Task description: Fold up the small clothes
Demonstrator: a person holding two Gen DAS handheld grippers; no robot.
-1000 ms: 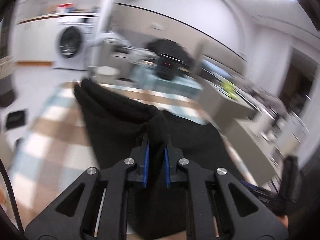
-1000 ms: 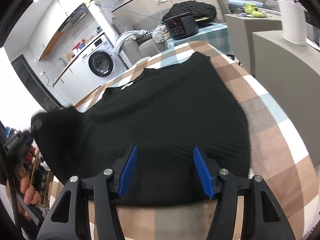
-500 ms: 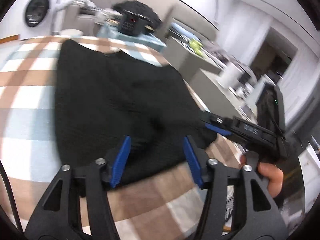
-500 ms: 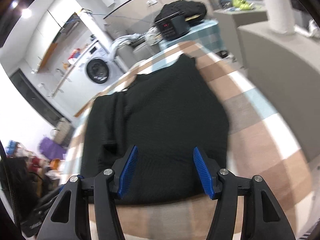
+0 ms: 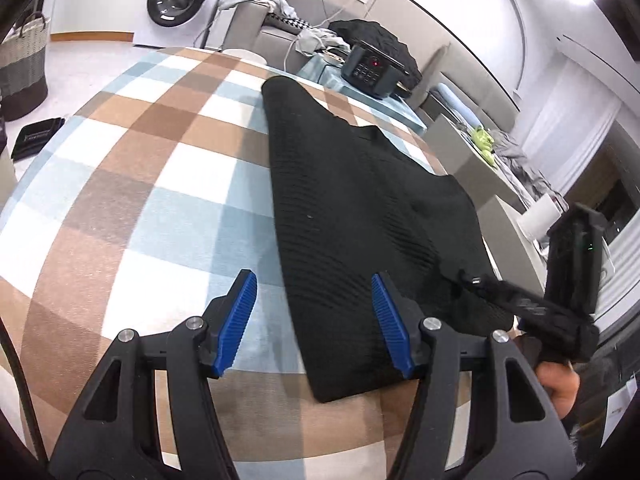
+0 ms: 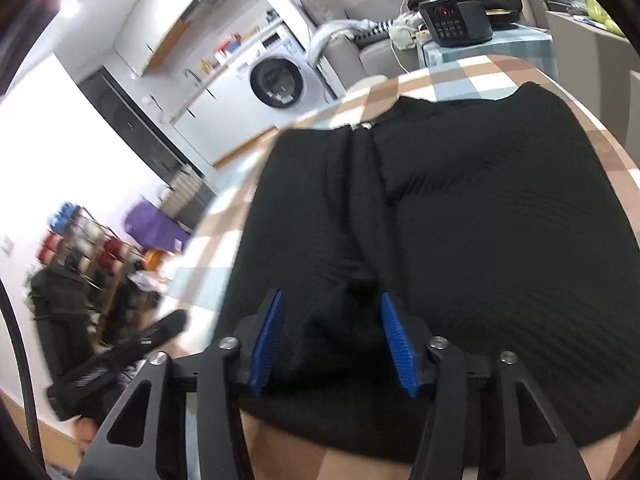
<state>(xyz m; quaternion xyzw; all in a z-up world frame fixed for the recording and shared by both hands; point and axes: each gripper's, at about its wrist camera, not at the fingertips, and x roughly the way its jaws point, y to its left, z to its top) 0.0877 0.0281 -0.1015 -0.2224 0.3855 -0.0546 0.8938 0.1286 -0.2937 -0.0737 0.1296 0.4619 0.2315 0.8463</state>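
A black ribbed knit garment (image 5: 360,208) lies flat on the checked tablecloth (image 5: 152,184), with its left side folded over the middle. My left gripper (image 5: 316,322) is open low over the near left edge, and the fold line runs between its blue pads (image 5: 240,320) without touching them. My right gripper (image 6: 334,340) sits on the near hem of the garment (image 6: 480,220). Its jaws are closing, with a raised ridge of black cloth between them that they do not visibly pinch. The left wrist view shows the right gripper (image 5: 516,300) in a hand (image 5: 560,384).
A black appliance with a red light (image 5: 372,66) sits on a teal-covered stand beyond the table's far edge. A washing machine (image 5: 180,0) stands at the back, a wicker basket (image 5: 24,60) on the floor to the left, and grey counters (image 5: 500,216) close on the right.
My left gripper let go of the black cloth it was pinching, opened, and came down to the near left edge. The garment's side now lies folded over. My right gripper's jaws have narrowed.
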